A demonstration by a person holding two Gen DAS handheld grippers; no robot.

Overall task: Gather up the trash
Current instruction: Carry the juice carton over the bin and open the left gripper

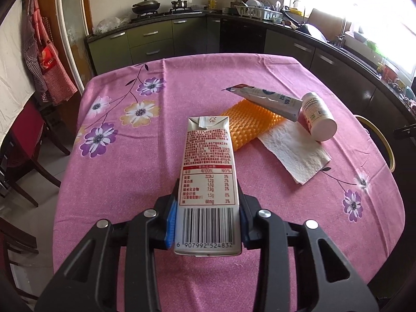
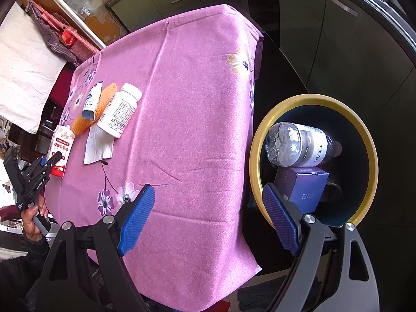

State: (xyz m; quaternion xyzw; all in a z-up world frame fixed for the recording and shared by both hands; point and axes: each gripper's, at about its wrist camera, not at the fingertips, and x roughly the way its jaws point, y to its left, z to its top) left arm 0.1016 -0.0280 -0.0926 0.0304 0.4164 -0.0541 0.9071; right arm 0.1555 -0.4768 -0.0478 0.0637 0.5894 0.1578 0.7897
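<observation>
My left gripper (image 1: 208, 221) is shut on a red and white drink carton (image 1: 208, 171), held just above the pink tablecloth; it also shows in the right wrist view (image 2: 61, 153). Beyond it lie an orange textured pad (image 1: 249, 124), a squeezed tube (image 1: 267, 100), a white pill bottle (image 1: 318, 117) on its side and a white paper napkin (image 1: 296, 153). My right gripper (image 2: 210, 218) is open and empty, beside the table's edge. A yellow-rimmed bin (image 2: 260, 161) next to the table holds a clear plastic bottle (image 2: 299, 147) and a purple box (image 2: 303, 188).
The table with the pink floral cloth (image 1: 130, 182) fills the middle. Dark chairs (image 1: 23, 156) stand at its left. Kitchen counters with a wok (image 1: 145, 6) and a dish rack (image 1: 257, 11) run behind. The bin's rim (image 1: 377, 135) shows at the table's right edge.
</observation>
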